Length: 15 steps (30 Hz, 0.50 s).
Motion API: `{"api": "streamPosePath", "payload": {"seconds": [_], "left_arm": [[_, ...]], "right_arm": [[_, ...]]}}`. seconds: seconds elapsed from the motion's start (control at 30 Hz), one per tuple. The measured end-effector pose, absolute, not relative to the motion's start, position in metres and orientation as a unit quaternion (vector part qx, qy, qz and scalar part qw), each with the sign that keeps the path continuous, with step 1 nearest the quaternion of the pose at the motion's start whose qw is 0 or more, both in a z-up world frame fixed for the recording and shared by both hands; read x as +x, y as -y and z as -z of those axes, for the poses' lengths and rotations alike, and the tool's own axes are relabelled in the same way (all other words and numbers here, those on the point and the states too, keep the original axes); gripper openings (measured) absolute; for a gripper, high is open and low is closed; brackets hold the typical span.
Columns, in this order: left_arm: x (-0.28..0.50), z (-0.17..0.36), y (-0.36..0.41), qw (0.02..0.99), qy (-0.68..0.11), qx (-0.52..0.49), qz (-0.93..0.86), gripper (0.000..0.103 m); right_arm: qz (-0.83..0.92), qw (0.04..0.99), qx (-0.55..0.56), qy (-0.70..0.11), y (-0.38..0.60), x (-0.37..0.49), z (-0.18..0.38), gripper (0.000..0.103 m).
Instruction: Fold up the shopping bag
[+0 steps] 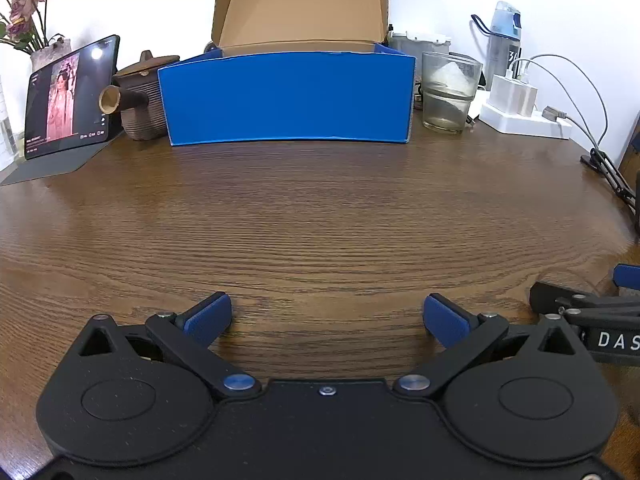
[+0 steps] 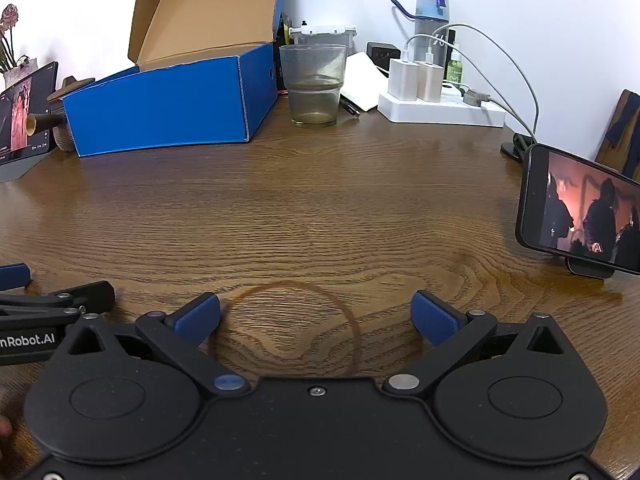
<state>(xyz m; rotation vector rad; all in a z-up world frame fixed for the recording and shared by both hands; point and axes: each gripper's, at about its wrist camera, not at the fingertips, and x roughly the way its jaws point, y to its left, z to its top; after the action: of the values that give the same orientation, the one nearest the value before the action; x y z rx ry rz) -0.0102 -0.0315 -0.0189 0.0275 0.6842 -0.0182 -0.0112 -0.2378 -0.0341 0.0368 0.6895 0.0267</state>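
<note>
The left gripper [image 1: 327,320] sits low over the wooden table [image 1: 320,220], its blue-padded fingers [image 1: 208,318] spread wide with only bare wood between them. Just to its right, the right gripper [image 2: 316,318] is spread equally wide and holds nothing; a faint ring stain [image 2: 288,324] marks the wood between its fingers. Each gripper's black linkage shows at the edge of the other's view.

Ahead of both lies a broad stretch of bare tabletop. To the right of the right gripper, a phone [image 2: 580,212] stands on a holder with its screen lit.

Farther ahead, at the back of the table, a blue cardboard box [image 1: 288,98] stands with its lid raised. Left of it sit a brown teapot [image 1: 140,96] and a propped tablet [image 1: 68,96], with dried roses [image 1: 28,4] behind. Right of the box are a glass tumbler [image 1: 450,92], a white power strip [image 1: 524,118] with chargers plugged in, and a water bottle [image 1: 504,36] by the wall.

No shopping bag shows in either view, so I cannot tell where it is.
</note>
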Motion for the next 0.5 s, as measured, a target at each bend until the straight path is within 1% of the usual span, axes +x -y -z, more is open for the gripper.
{"api": "streamPosePath", "payload": {"seconds": [0.5], "left_arm": [[-0.0101,0.0186,0.0337,0.942,-0.336,0.007,-0.007,0.103]], "right_arm": [[-0.023,0.941,0.014,-0.338,0.2341,-0.0106,0.0337,0.103]]}}
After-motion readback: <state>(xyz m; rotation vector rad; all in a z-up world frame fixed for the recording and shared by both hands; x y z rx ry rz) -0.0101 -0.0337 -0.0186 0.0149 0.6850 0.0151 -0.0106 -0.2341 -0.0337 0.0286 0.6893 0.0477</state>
